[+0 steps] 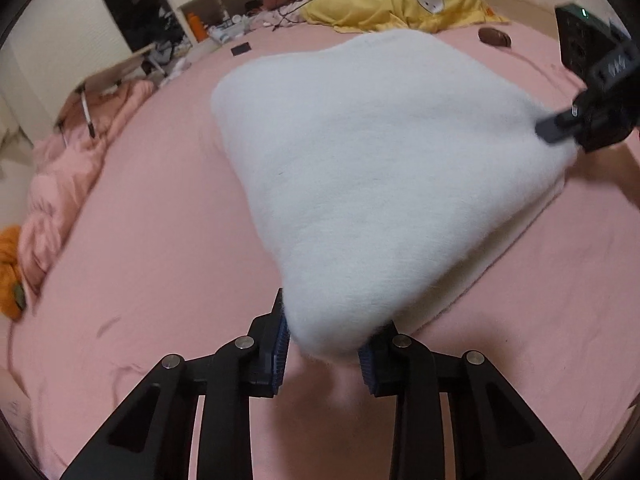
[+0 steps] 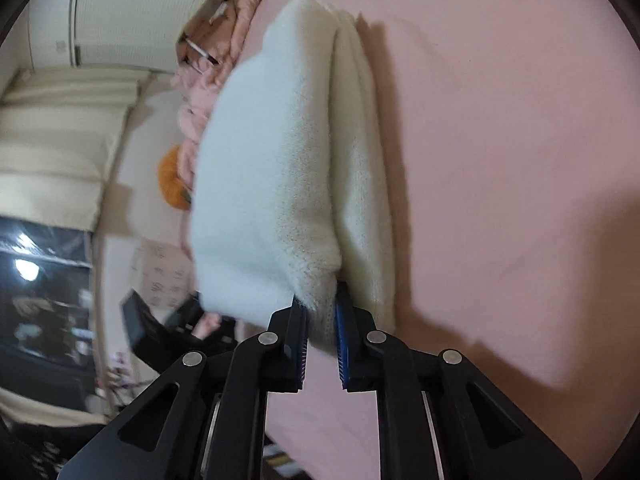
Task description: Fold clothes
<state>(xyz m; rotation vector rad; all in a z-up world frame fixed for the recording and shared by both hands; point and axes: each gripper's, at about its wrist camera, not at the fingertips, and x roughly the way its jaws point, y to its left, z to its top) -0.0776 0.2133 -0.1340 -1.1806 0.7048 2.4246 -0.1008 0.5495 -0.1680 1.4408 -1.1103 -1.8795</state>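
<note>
A white fluffy garment (image 1: 380, 168) is lifted off the pink bed sheet (image 1: 160, 248), stretched between both grippers. My left gripper (image 1: 326, 344) is shut on its near corner, with the fabric bunched between the blue pads. At the right edge of the left wrist view, my right gripper (image 1: 554, 130) pinches the opposite corner. In the right wrist view the garment (image 2: 272, 168) hangs folded over itself, a lower layer resting on the sheet (image 2: 500, 160). My right gripper (image 2: 322, 320) is shut on the upper layer's edge. The left gripper (image 2: 160, 320) and a hand (image 2: 208, 325) show blurred beyond.
A yellow pillow (image 1: 400, 6) and a brown round object (image 1: 495, 36) lie at the bed's far end. A crumpled pink duvet (image 1: 64, 184) and an orange item (image 1: 10, 272) line the left edge. A small black item (image 1: 241, 49) lies on the sheet; cluttered shelves (image 1: 212, 12) stand behind.
</note>
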